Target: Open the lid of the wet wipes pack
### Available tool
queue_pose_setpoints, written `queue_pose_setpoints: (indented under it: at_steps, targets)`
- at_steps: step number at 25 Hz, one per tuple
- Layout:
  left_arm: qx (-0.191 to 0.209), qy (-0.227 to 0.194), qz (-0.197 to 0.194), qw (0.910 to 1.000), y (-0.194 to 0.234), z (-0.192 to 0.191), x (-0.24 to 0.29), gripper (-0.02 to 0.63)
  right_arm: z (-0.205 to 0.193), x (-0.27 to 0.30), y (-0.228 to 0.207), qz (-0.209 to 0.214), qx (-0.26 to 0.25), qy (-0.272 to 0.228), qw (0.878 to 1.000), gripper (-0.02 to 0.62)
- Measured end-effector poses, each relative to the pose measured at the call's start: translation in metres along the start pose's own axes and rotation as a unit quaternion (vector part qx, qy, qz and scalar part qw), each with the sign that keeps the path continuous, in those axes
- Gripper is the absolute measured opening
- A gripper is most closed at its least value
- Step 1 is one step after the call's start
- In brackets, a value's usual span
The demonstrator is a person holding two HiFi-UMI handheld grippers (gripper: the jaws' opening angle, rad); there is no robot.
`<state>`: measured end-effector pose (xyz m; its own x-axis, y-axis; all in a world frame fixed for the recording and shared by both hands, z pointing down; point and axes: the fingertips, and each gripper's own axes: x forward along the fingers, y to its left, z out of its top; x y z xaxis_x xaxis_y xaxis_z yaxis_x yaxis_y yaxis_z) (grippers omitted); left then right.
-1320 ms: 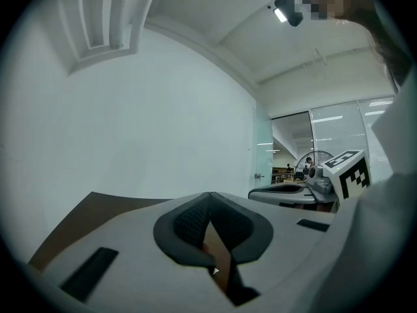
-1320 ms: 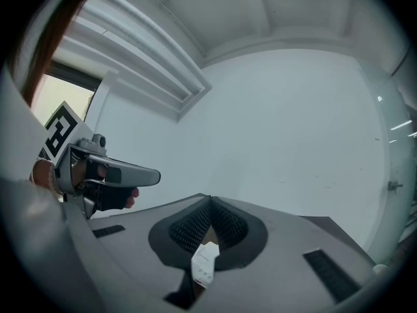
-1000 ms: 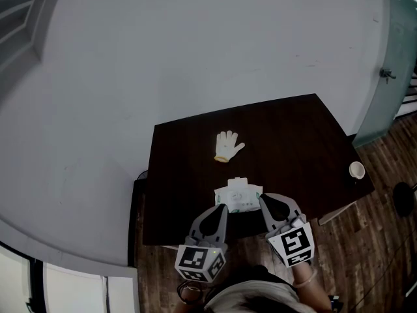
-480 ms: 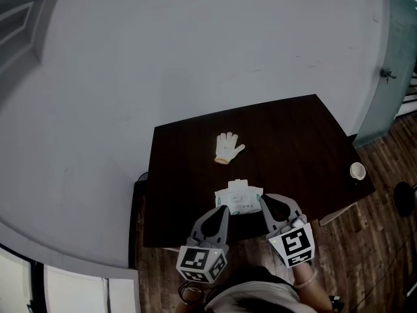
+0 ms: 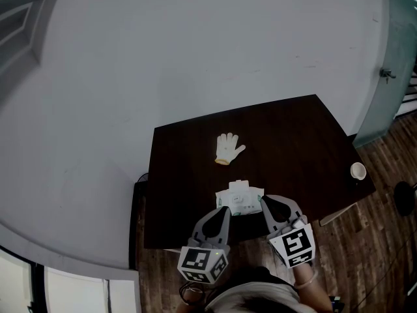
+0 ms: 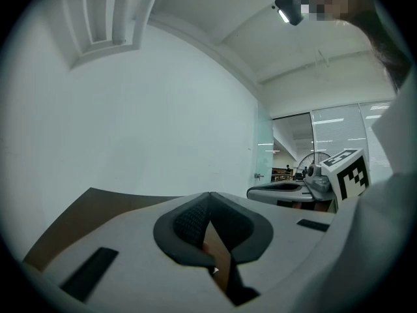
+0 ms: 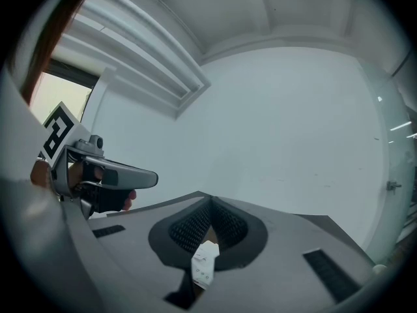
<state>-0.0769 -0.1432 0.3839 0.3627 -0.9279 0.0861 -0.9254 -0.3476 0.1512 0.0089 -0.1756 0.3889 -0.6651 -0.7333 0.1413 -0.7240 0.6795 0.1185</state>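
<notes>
Seemingly done: lid (image 5: 238, 184) is looking flipped up at the far edge of the wet wipes pack (image 5: 241, 202), though this is only a judgement.
Pack: lying lower centre, near the tabletop's (image 5: 293, 135) front edge.
Left tongs (image 5: 223, 208): pressing tip to tip, holding nothing, just left of the pack.
Right tongs (image 5: 263, 199): pressing together, empty, at the pack's right edge.
Cup (image 5: 357, 170): sitting at the right corner, its contents proving too small to tell.
</notes>
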Motion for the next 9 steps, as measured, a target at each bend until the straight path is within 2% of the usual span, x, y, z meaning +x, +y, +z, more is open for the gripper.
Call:
queue_pose_setpoints:
  at_steps: [9]
  targets:
    - [-0.007, 0.003, -0.004, 1.0000, 0.0056, -0.0010, -0.0014, 0.018, 0.0008, 0.0067, 0.0003, 0.000, -0.006, -0.001, 1.000, 0.006]
